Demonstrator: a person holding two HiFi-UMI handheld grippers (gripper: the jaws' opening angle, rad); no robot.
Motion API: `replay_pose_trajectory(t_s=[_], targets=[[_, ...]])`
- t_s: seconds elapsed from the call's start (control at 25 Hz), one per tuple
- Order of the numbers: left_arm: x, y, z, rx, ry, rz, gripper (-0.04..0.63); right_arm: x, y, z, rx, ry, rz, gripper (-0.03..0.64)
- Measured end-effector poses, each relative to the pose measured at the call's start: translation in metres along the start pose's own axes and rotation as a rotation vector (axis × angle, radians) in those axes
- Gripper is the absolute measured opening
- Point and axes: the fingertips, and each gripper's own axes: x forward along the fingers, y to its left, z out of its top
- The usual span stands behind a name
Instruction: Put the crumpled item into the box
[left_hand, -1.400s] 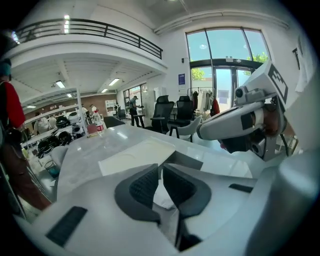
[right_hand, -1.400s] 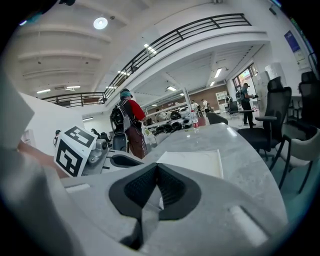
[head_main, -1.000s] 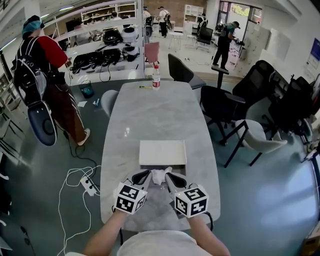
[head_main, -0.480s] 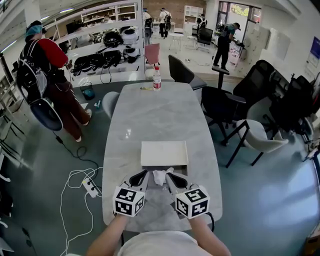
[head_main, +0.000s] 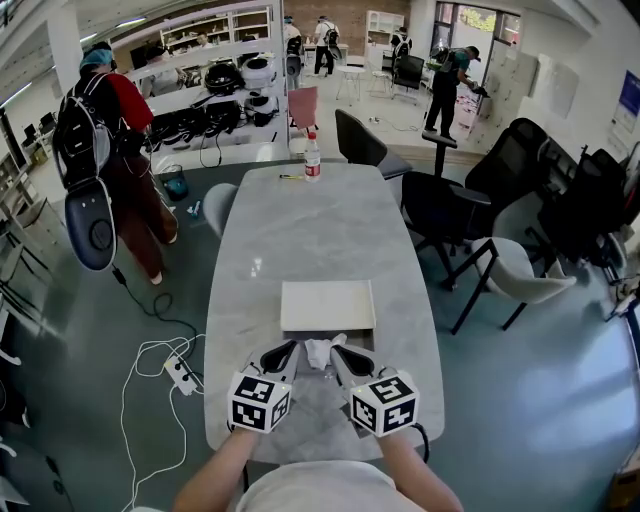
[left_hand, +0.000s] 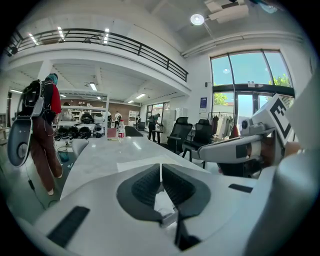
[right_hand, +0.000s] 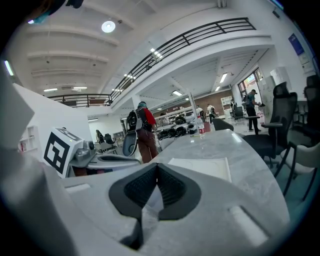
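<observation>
A crumpled white item (head_main: 320, 352) lies near the front edge of the grey marble table (head_main: 300, 230). My left gripper (head_main: 290, 349) pinches it from the left, my right gripper (head_main: 338, 351) from the right, and both are shut on it. In the left gripper view the jaws meet at the tip of the left gripper (left_hand: 161, 169), with white crumpled item (left_hand: 165, 202) caught lower between them. The right gripper (right_hand: 156, 169) likewise has the crumpled item (right_hand: 150, 199) in its gap. The flat white box (head_main: 327, 306) lies just beyond the grippers; box (left_hand: 137, 162), box (right_hand: 202, 167).
A bottle (head_main: 312, 155) stands at the table's far end. Black and grey chairs (head_main: 440, 215) line the right side, and another chair (head_main: 217, 205) is at the far left. A person with a backpack (head_main: 105, 150) stands to the left. A power strip with cables (head_main: 175, 372) lies on the floor.
Both grippers hold the crumpled item in nearly the same place. The person with the backpack at the left has stepped farther back and to the right.
</observation>
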Motion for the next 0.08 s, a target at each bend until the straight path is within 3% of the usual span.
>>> replay_pose_trajectory(t_s=[0.08], targets=[[0.0004,-0.0022,-0.0017,-0.001,0.003,-0.003,0.018,-0.0012,-0.0002,-0.0018,0.000,0.003,0.001,0.005]])
